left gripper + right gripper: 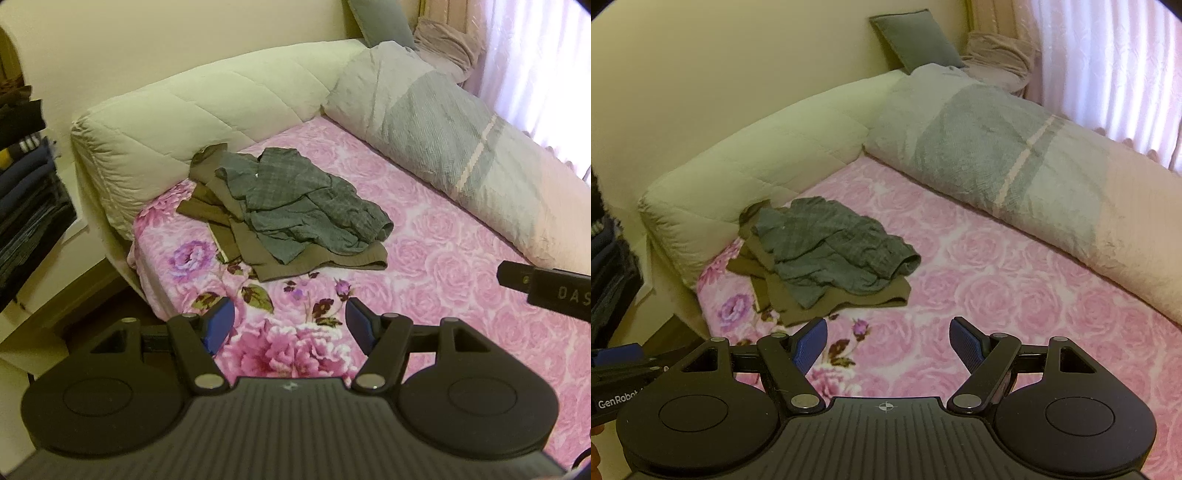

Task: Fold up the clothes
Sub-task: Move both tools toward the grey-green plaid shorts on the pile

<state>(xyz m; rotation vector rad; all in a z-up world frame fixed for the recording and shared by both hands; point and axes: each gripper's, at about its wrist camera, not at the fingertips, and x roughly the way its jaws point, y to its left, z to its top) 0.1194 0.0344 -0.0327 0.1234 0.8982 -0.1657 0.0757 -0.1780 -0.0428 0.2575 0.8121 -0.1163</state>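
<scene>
A crumpled grey checked garment (299, 203) lies on top of an olive-brown garment (280, 258) on the pink floral bed sheet (424, 277), near the bed's left end. Both also show in the right wrist view, the grey one (831, 247) over the brown one (842, 299). My left gripper (290, 319) is open and empty, hovering over the sheet short of the pile. My right gripper (888, 341) is open and empty, hovering to the right of the pile. Its side shows at the right edge of the left wrist view (546, 288).
A cream quilted bolster (207, 110) runs along the wall behind the pile. A long rolled grey and cream duvet (1015, 177) lies along the window side. A grey cushion (916, 40) leans on the wall. Stacked dark clothes on shelves (26, 192) stand left of the bed.
</scene>
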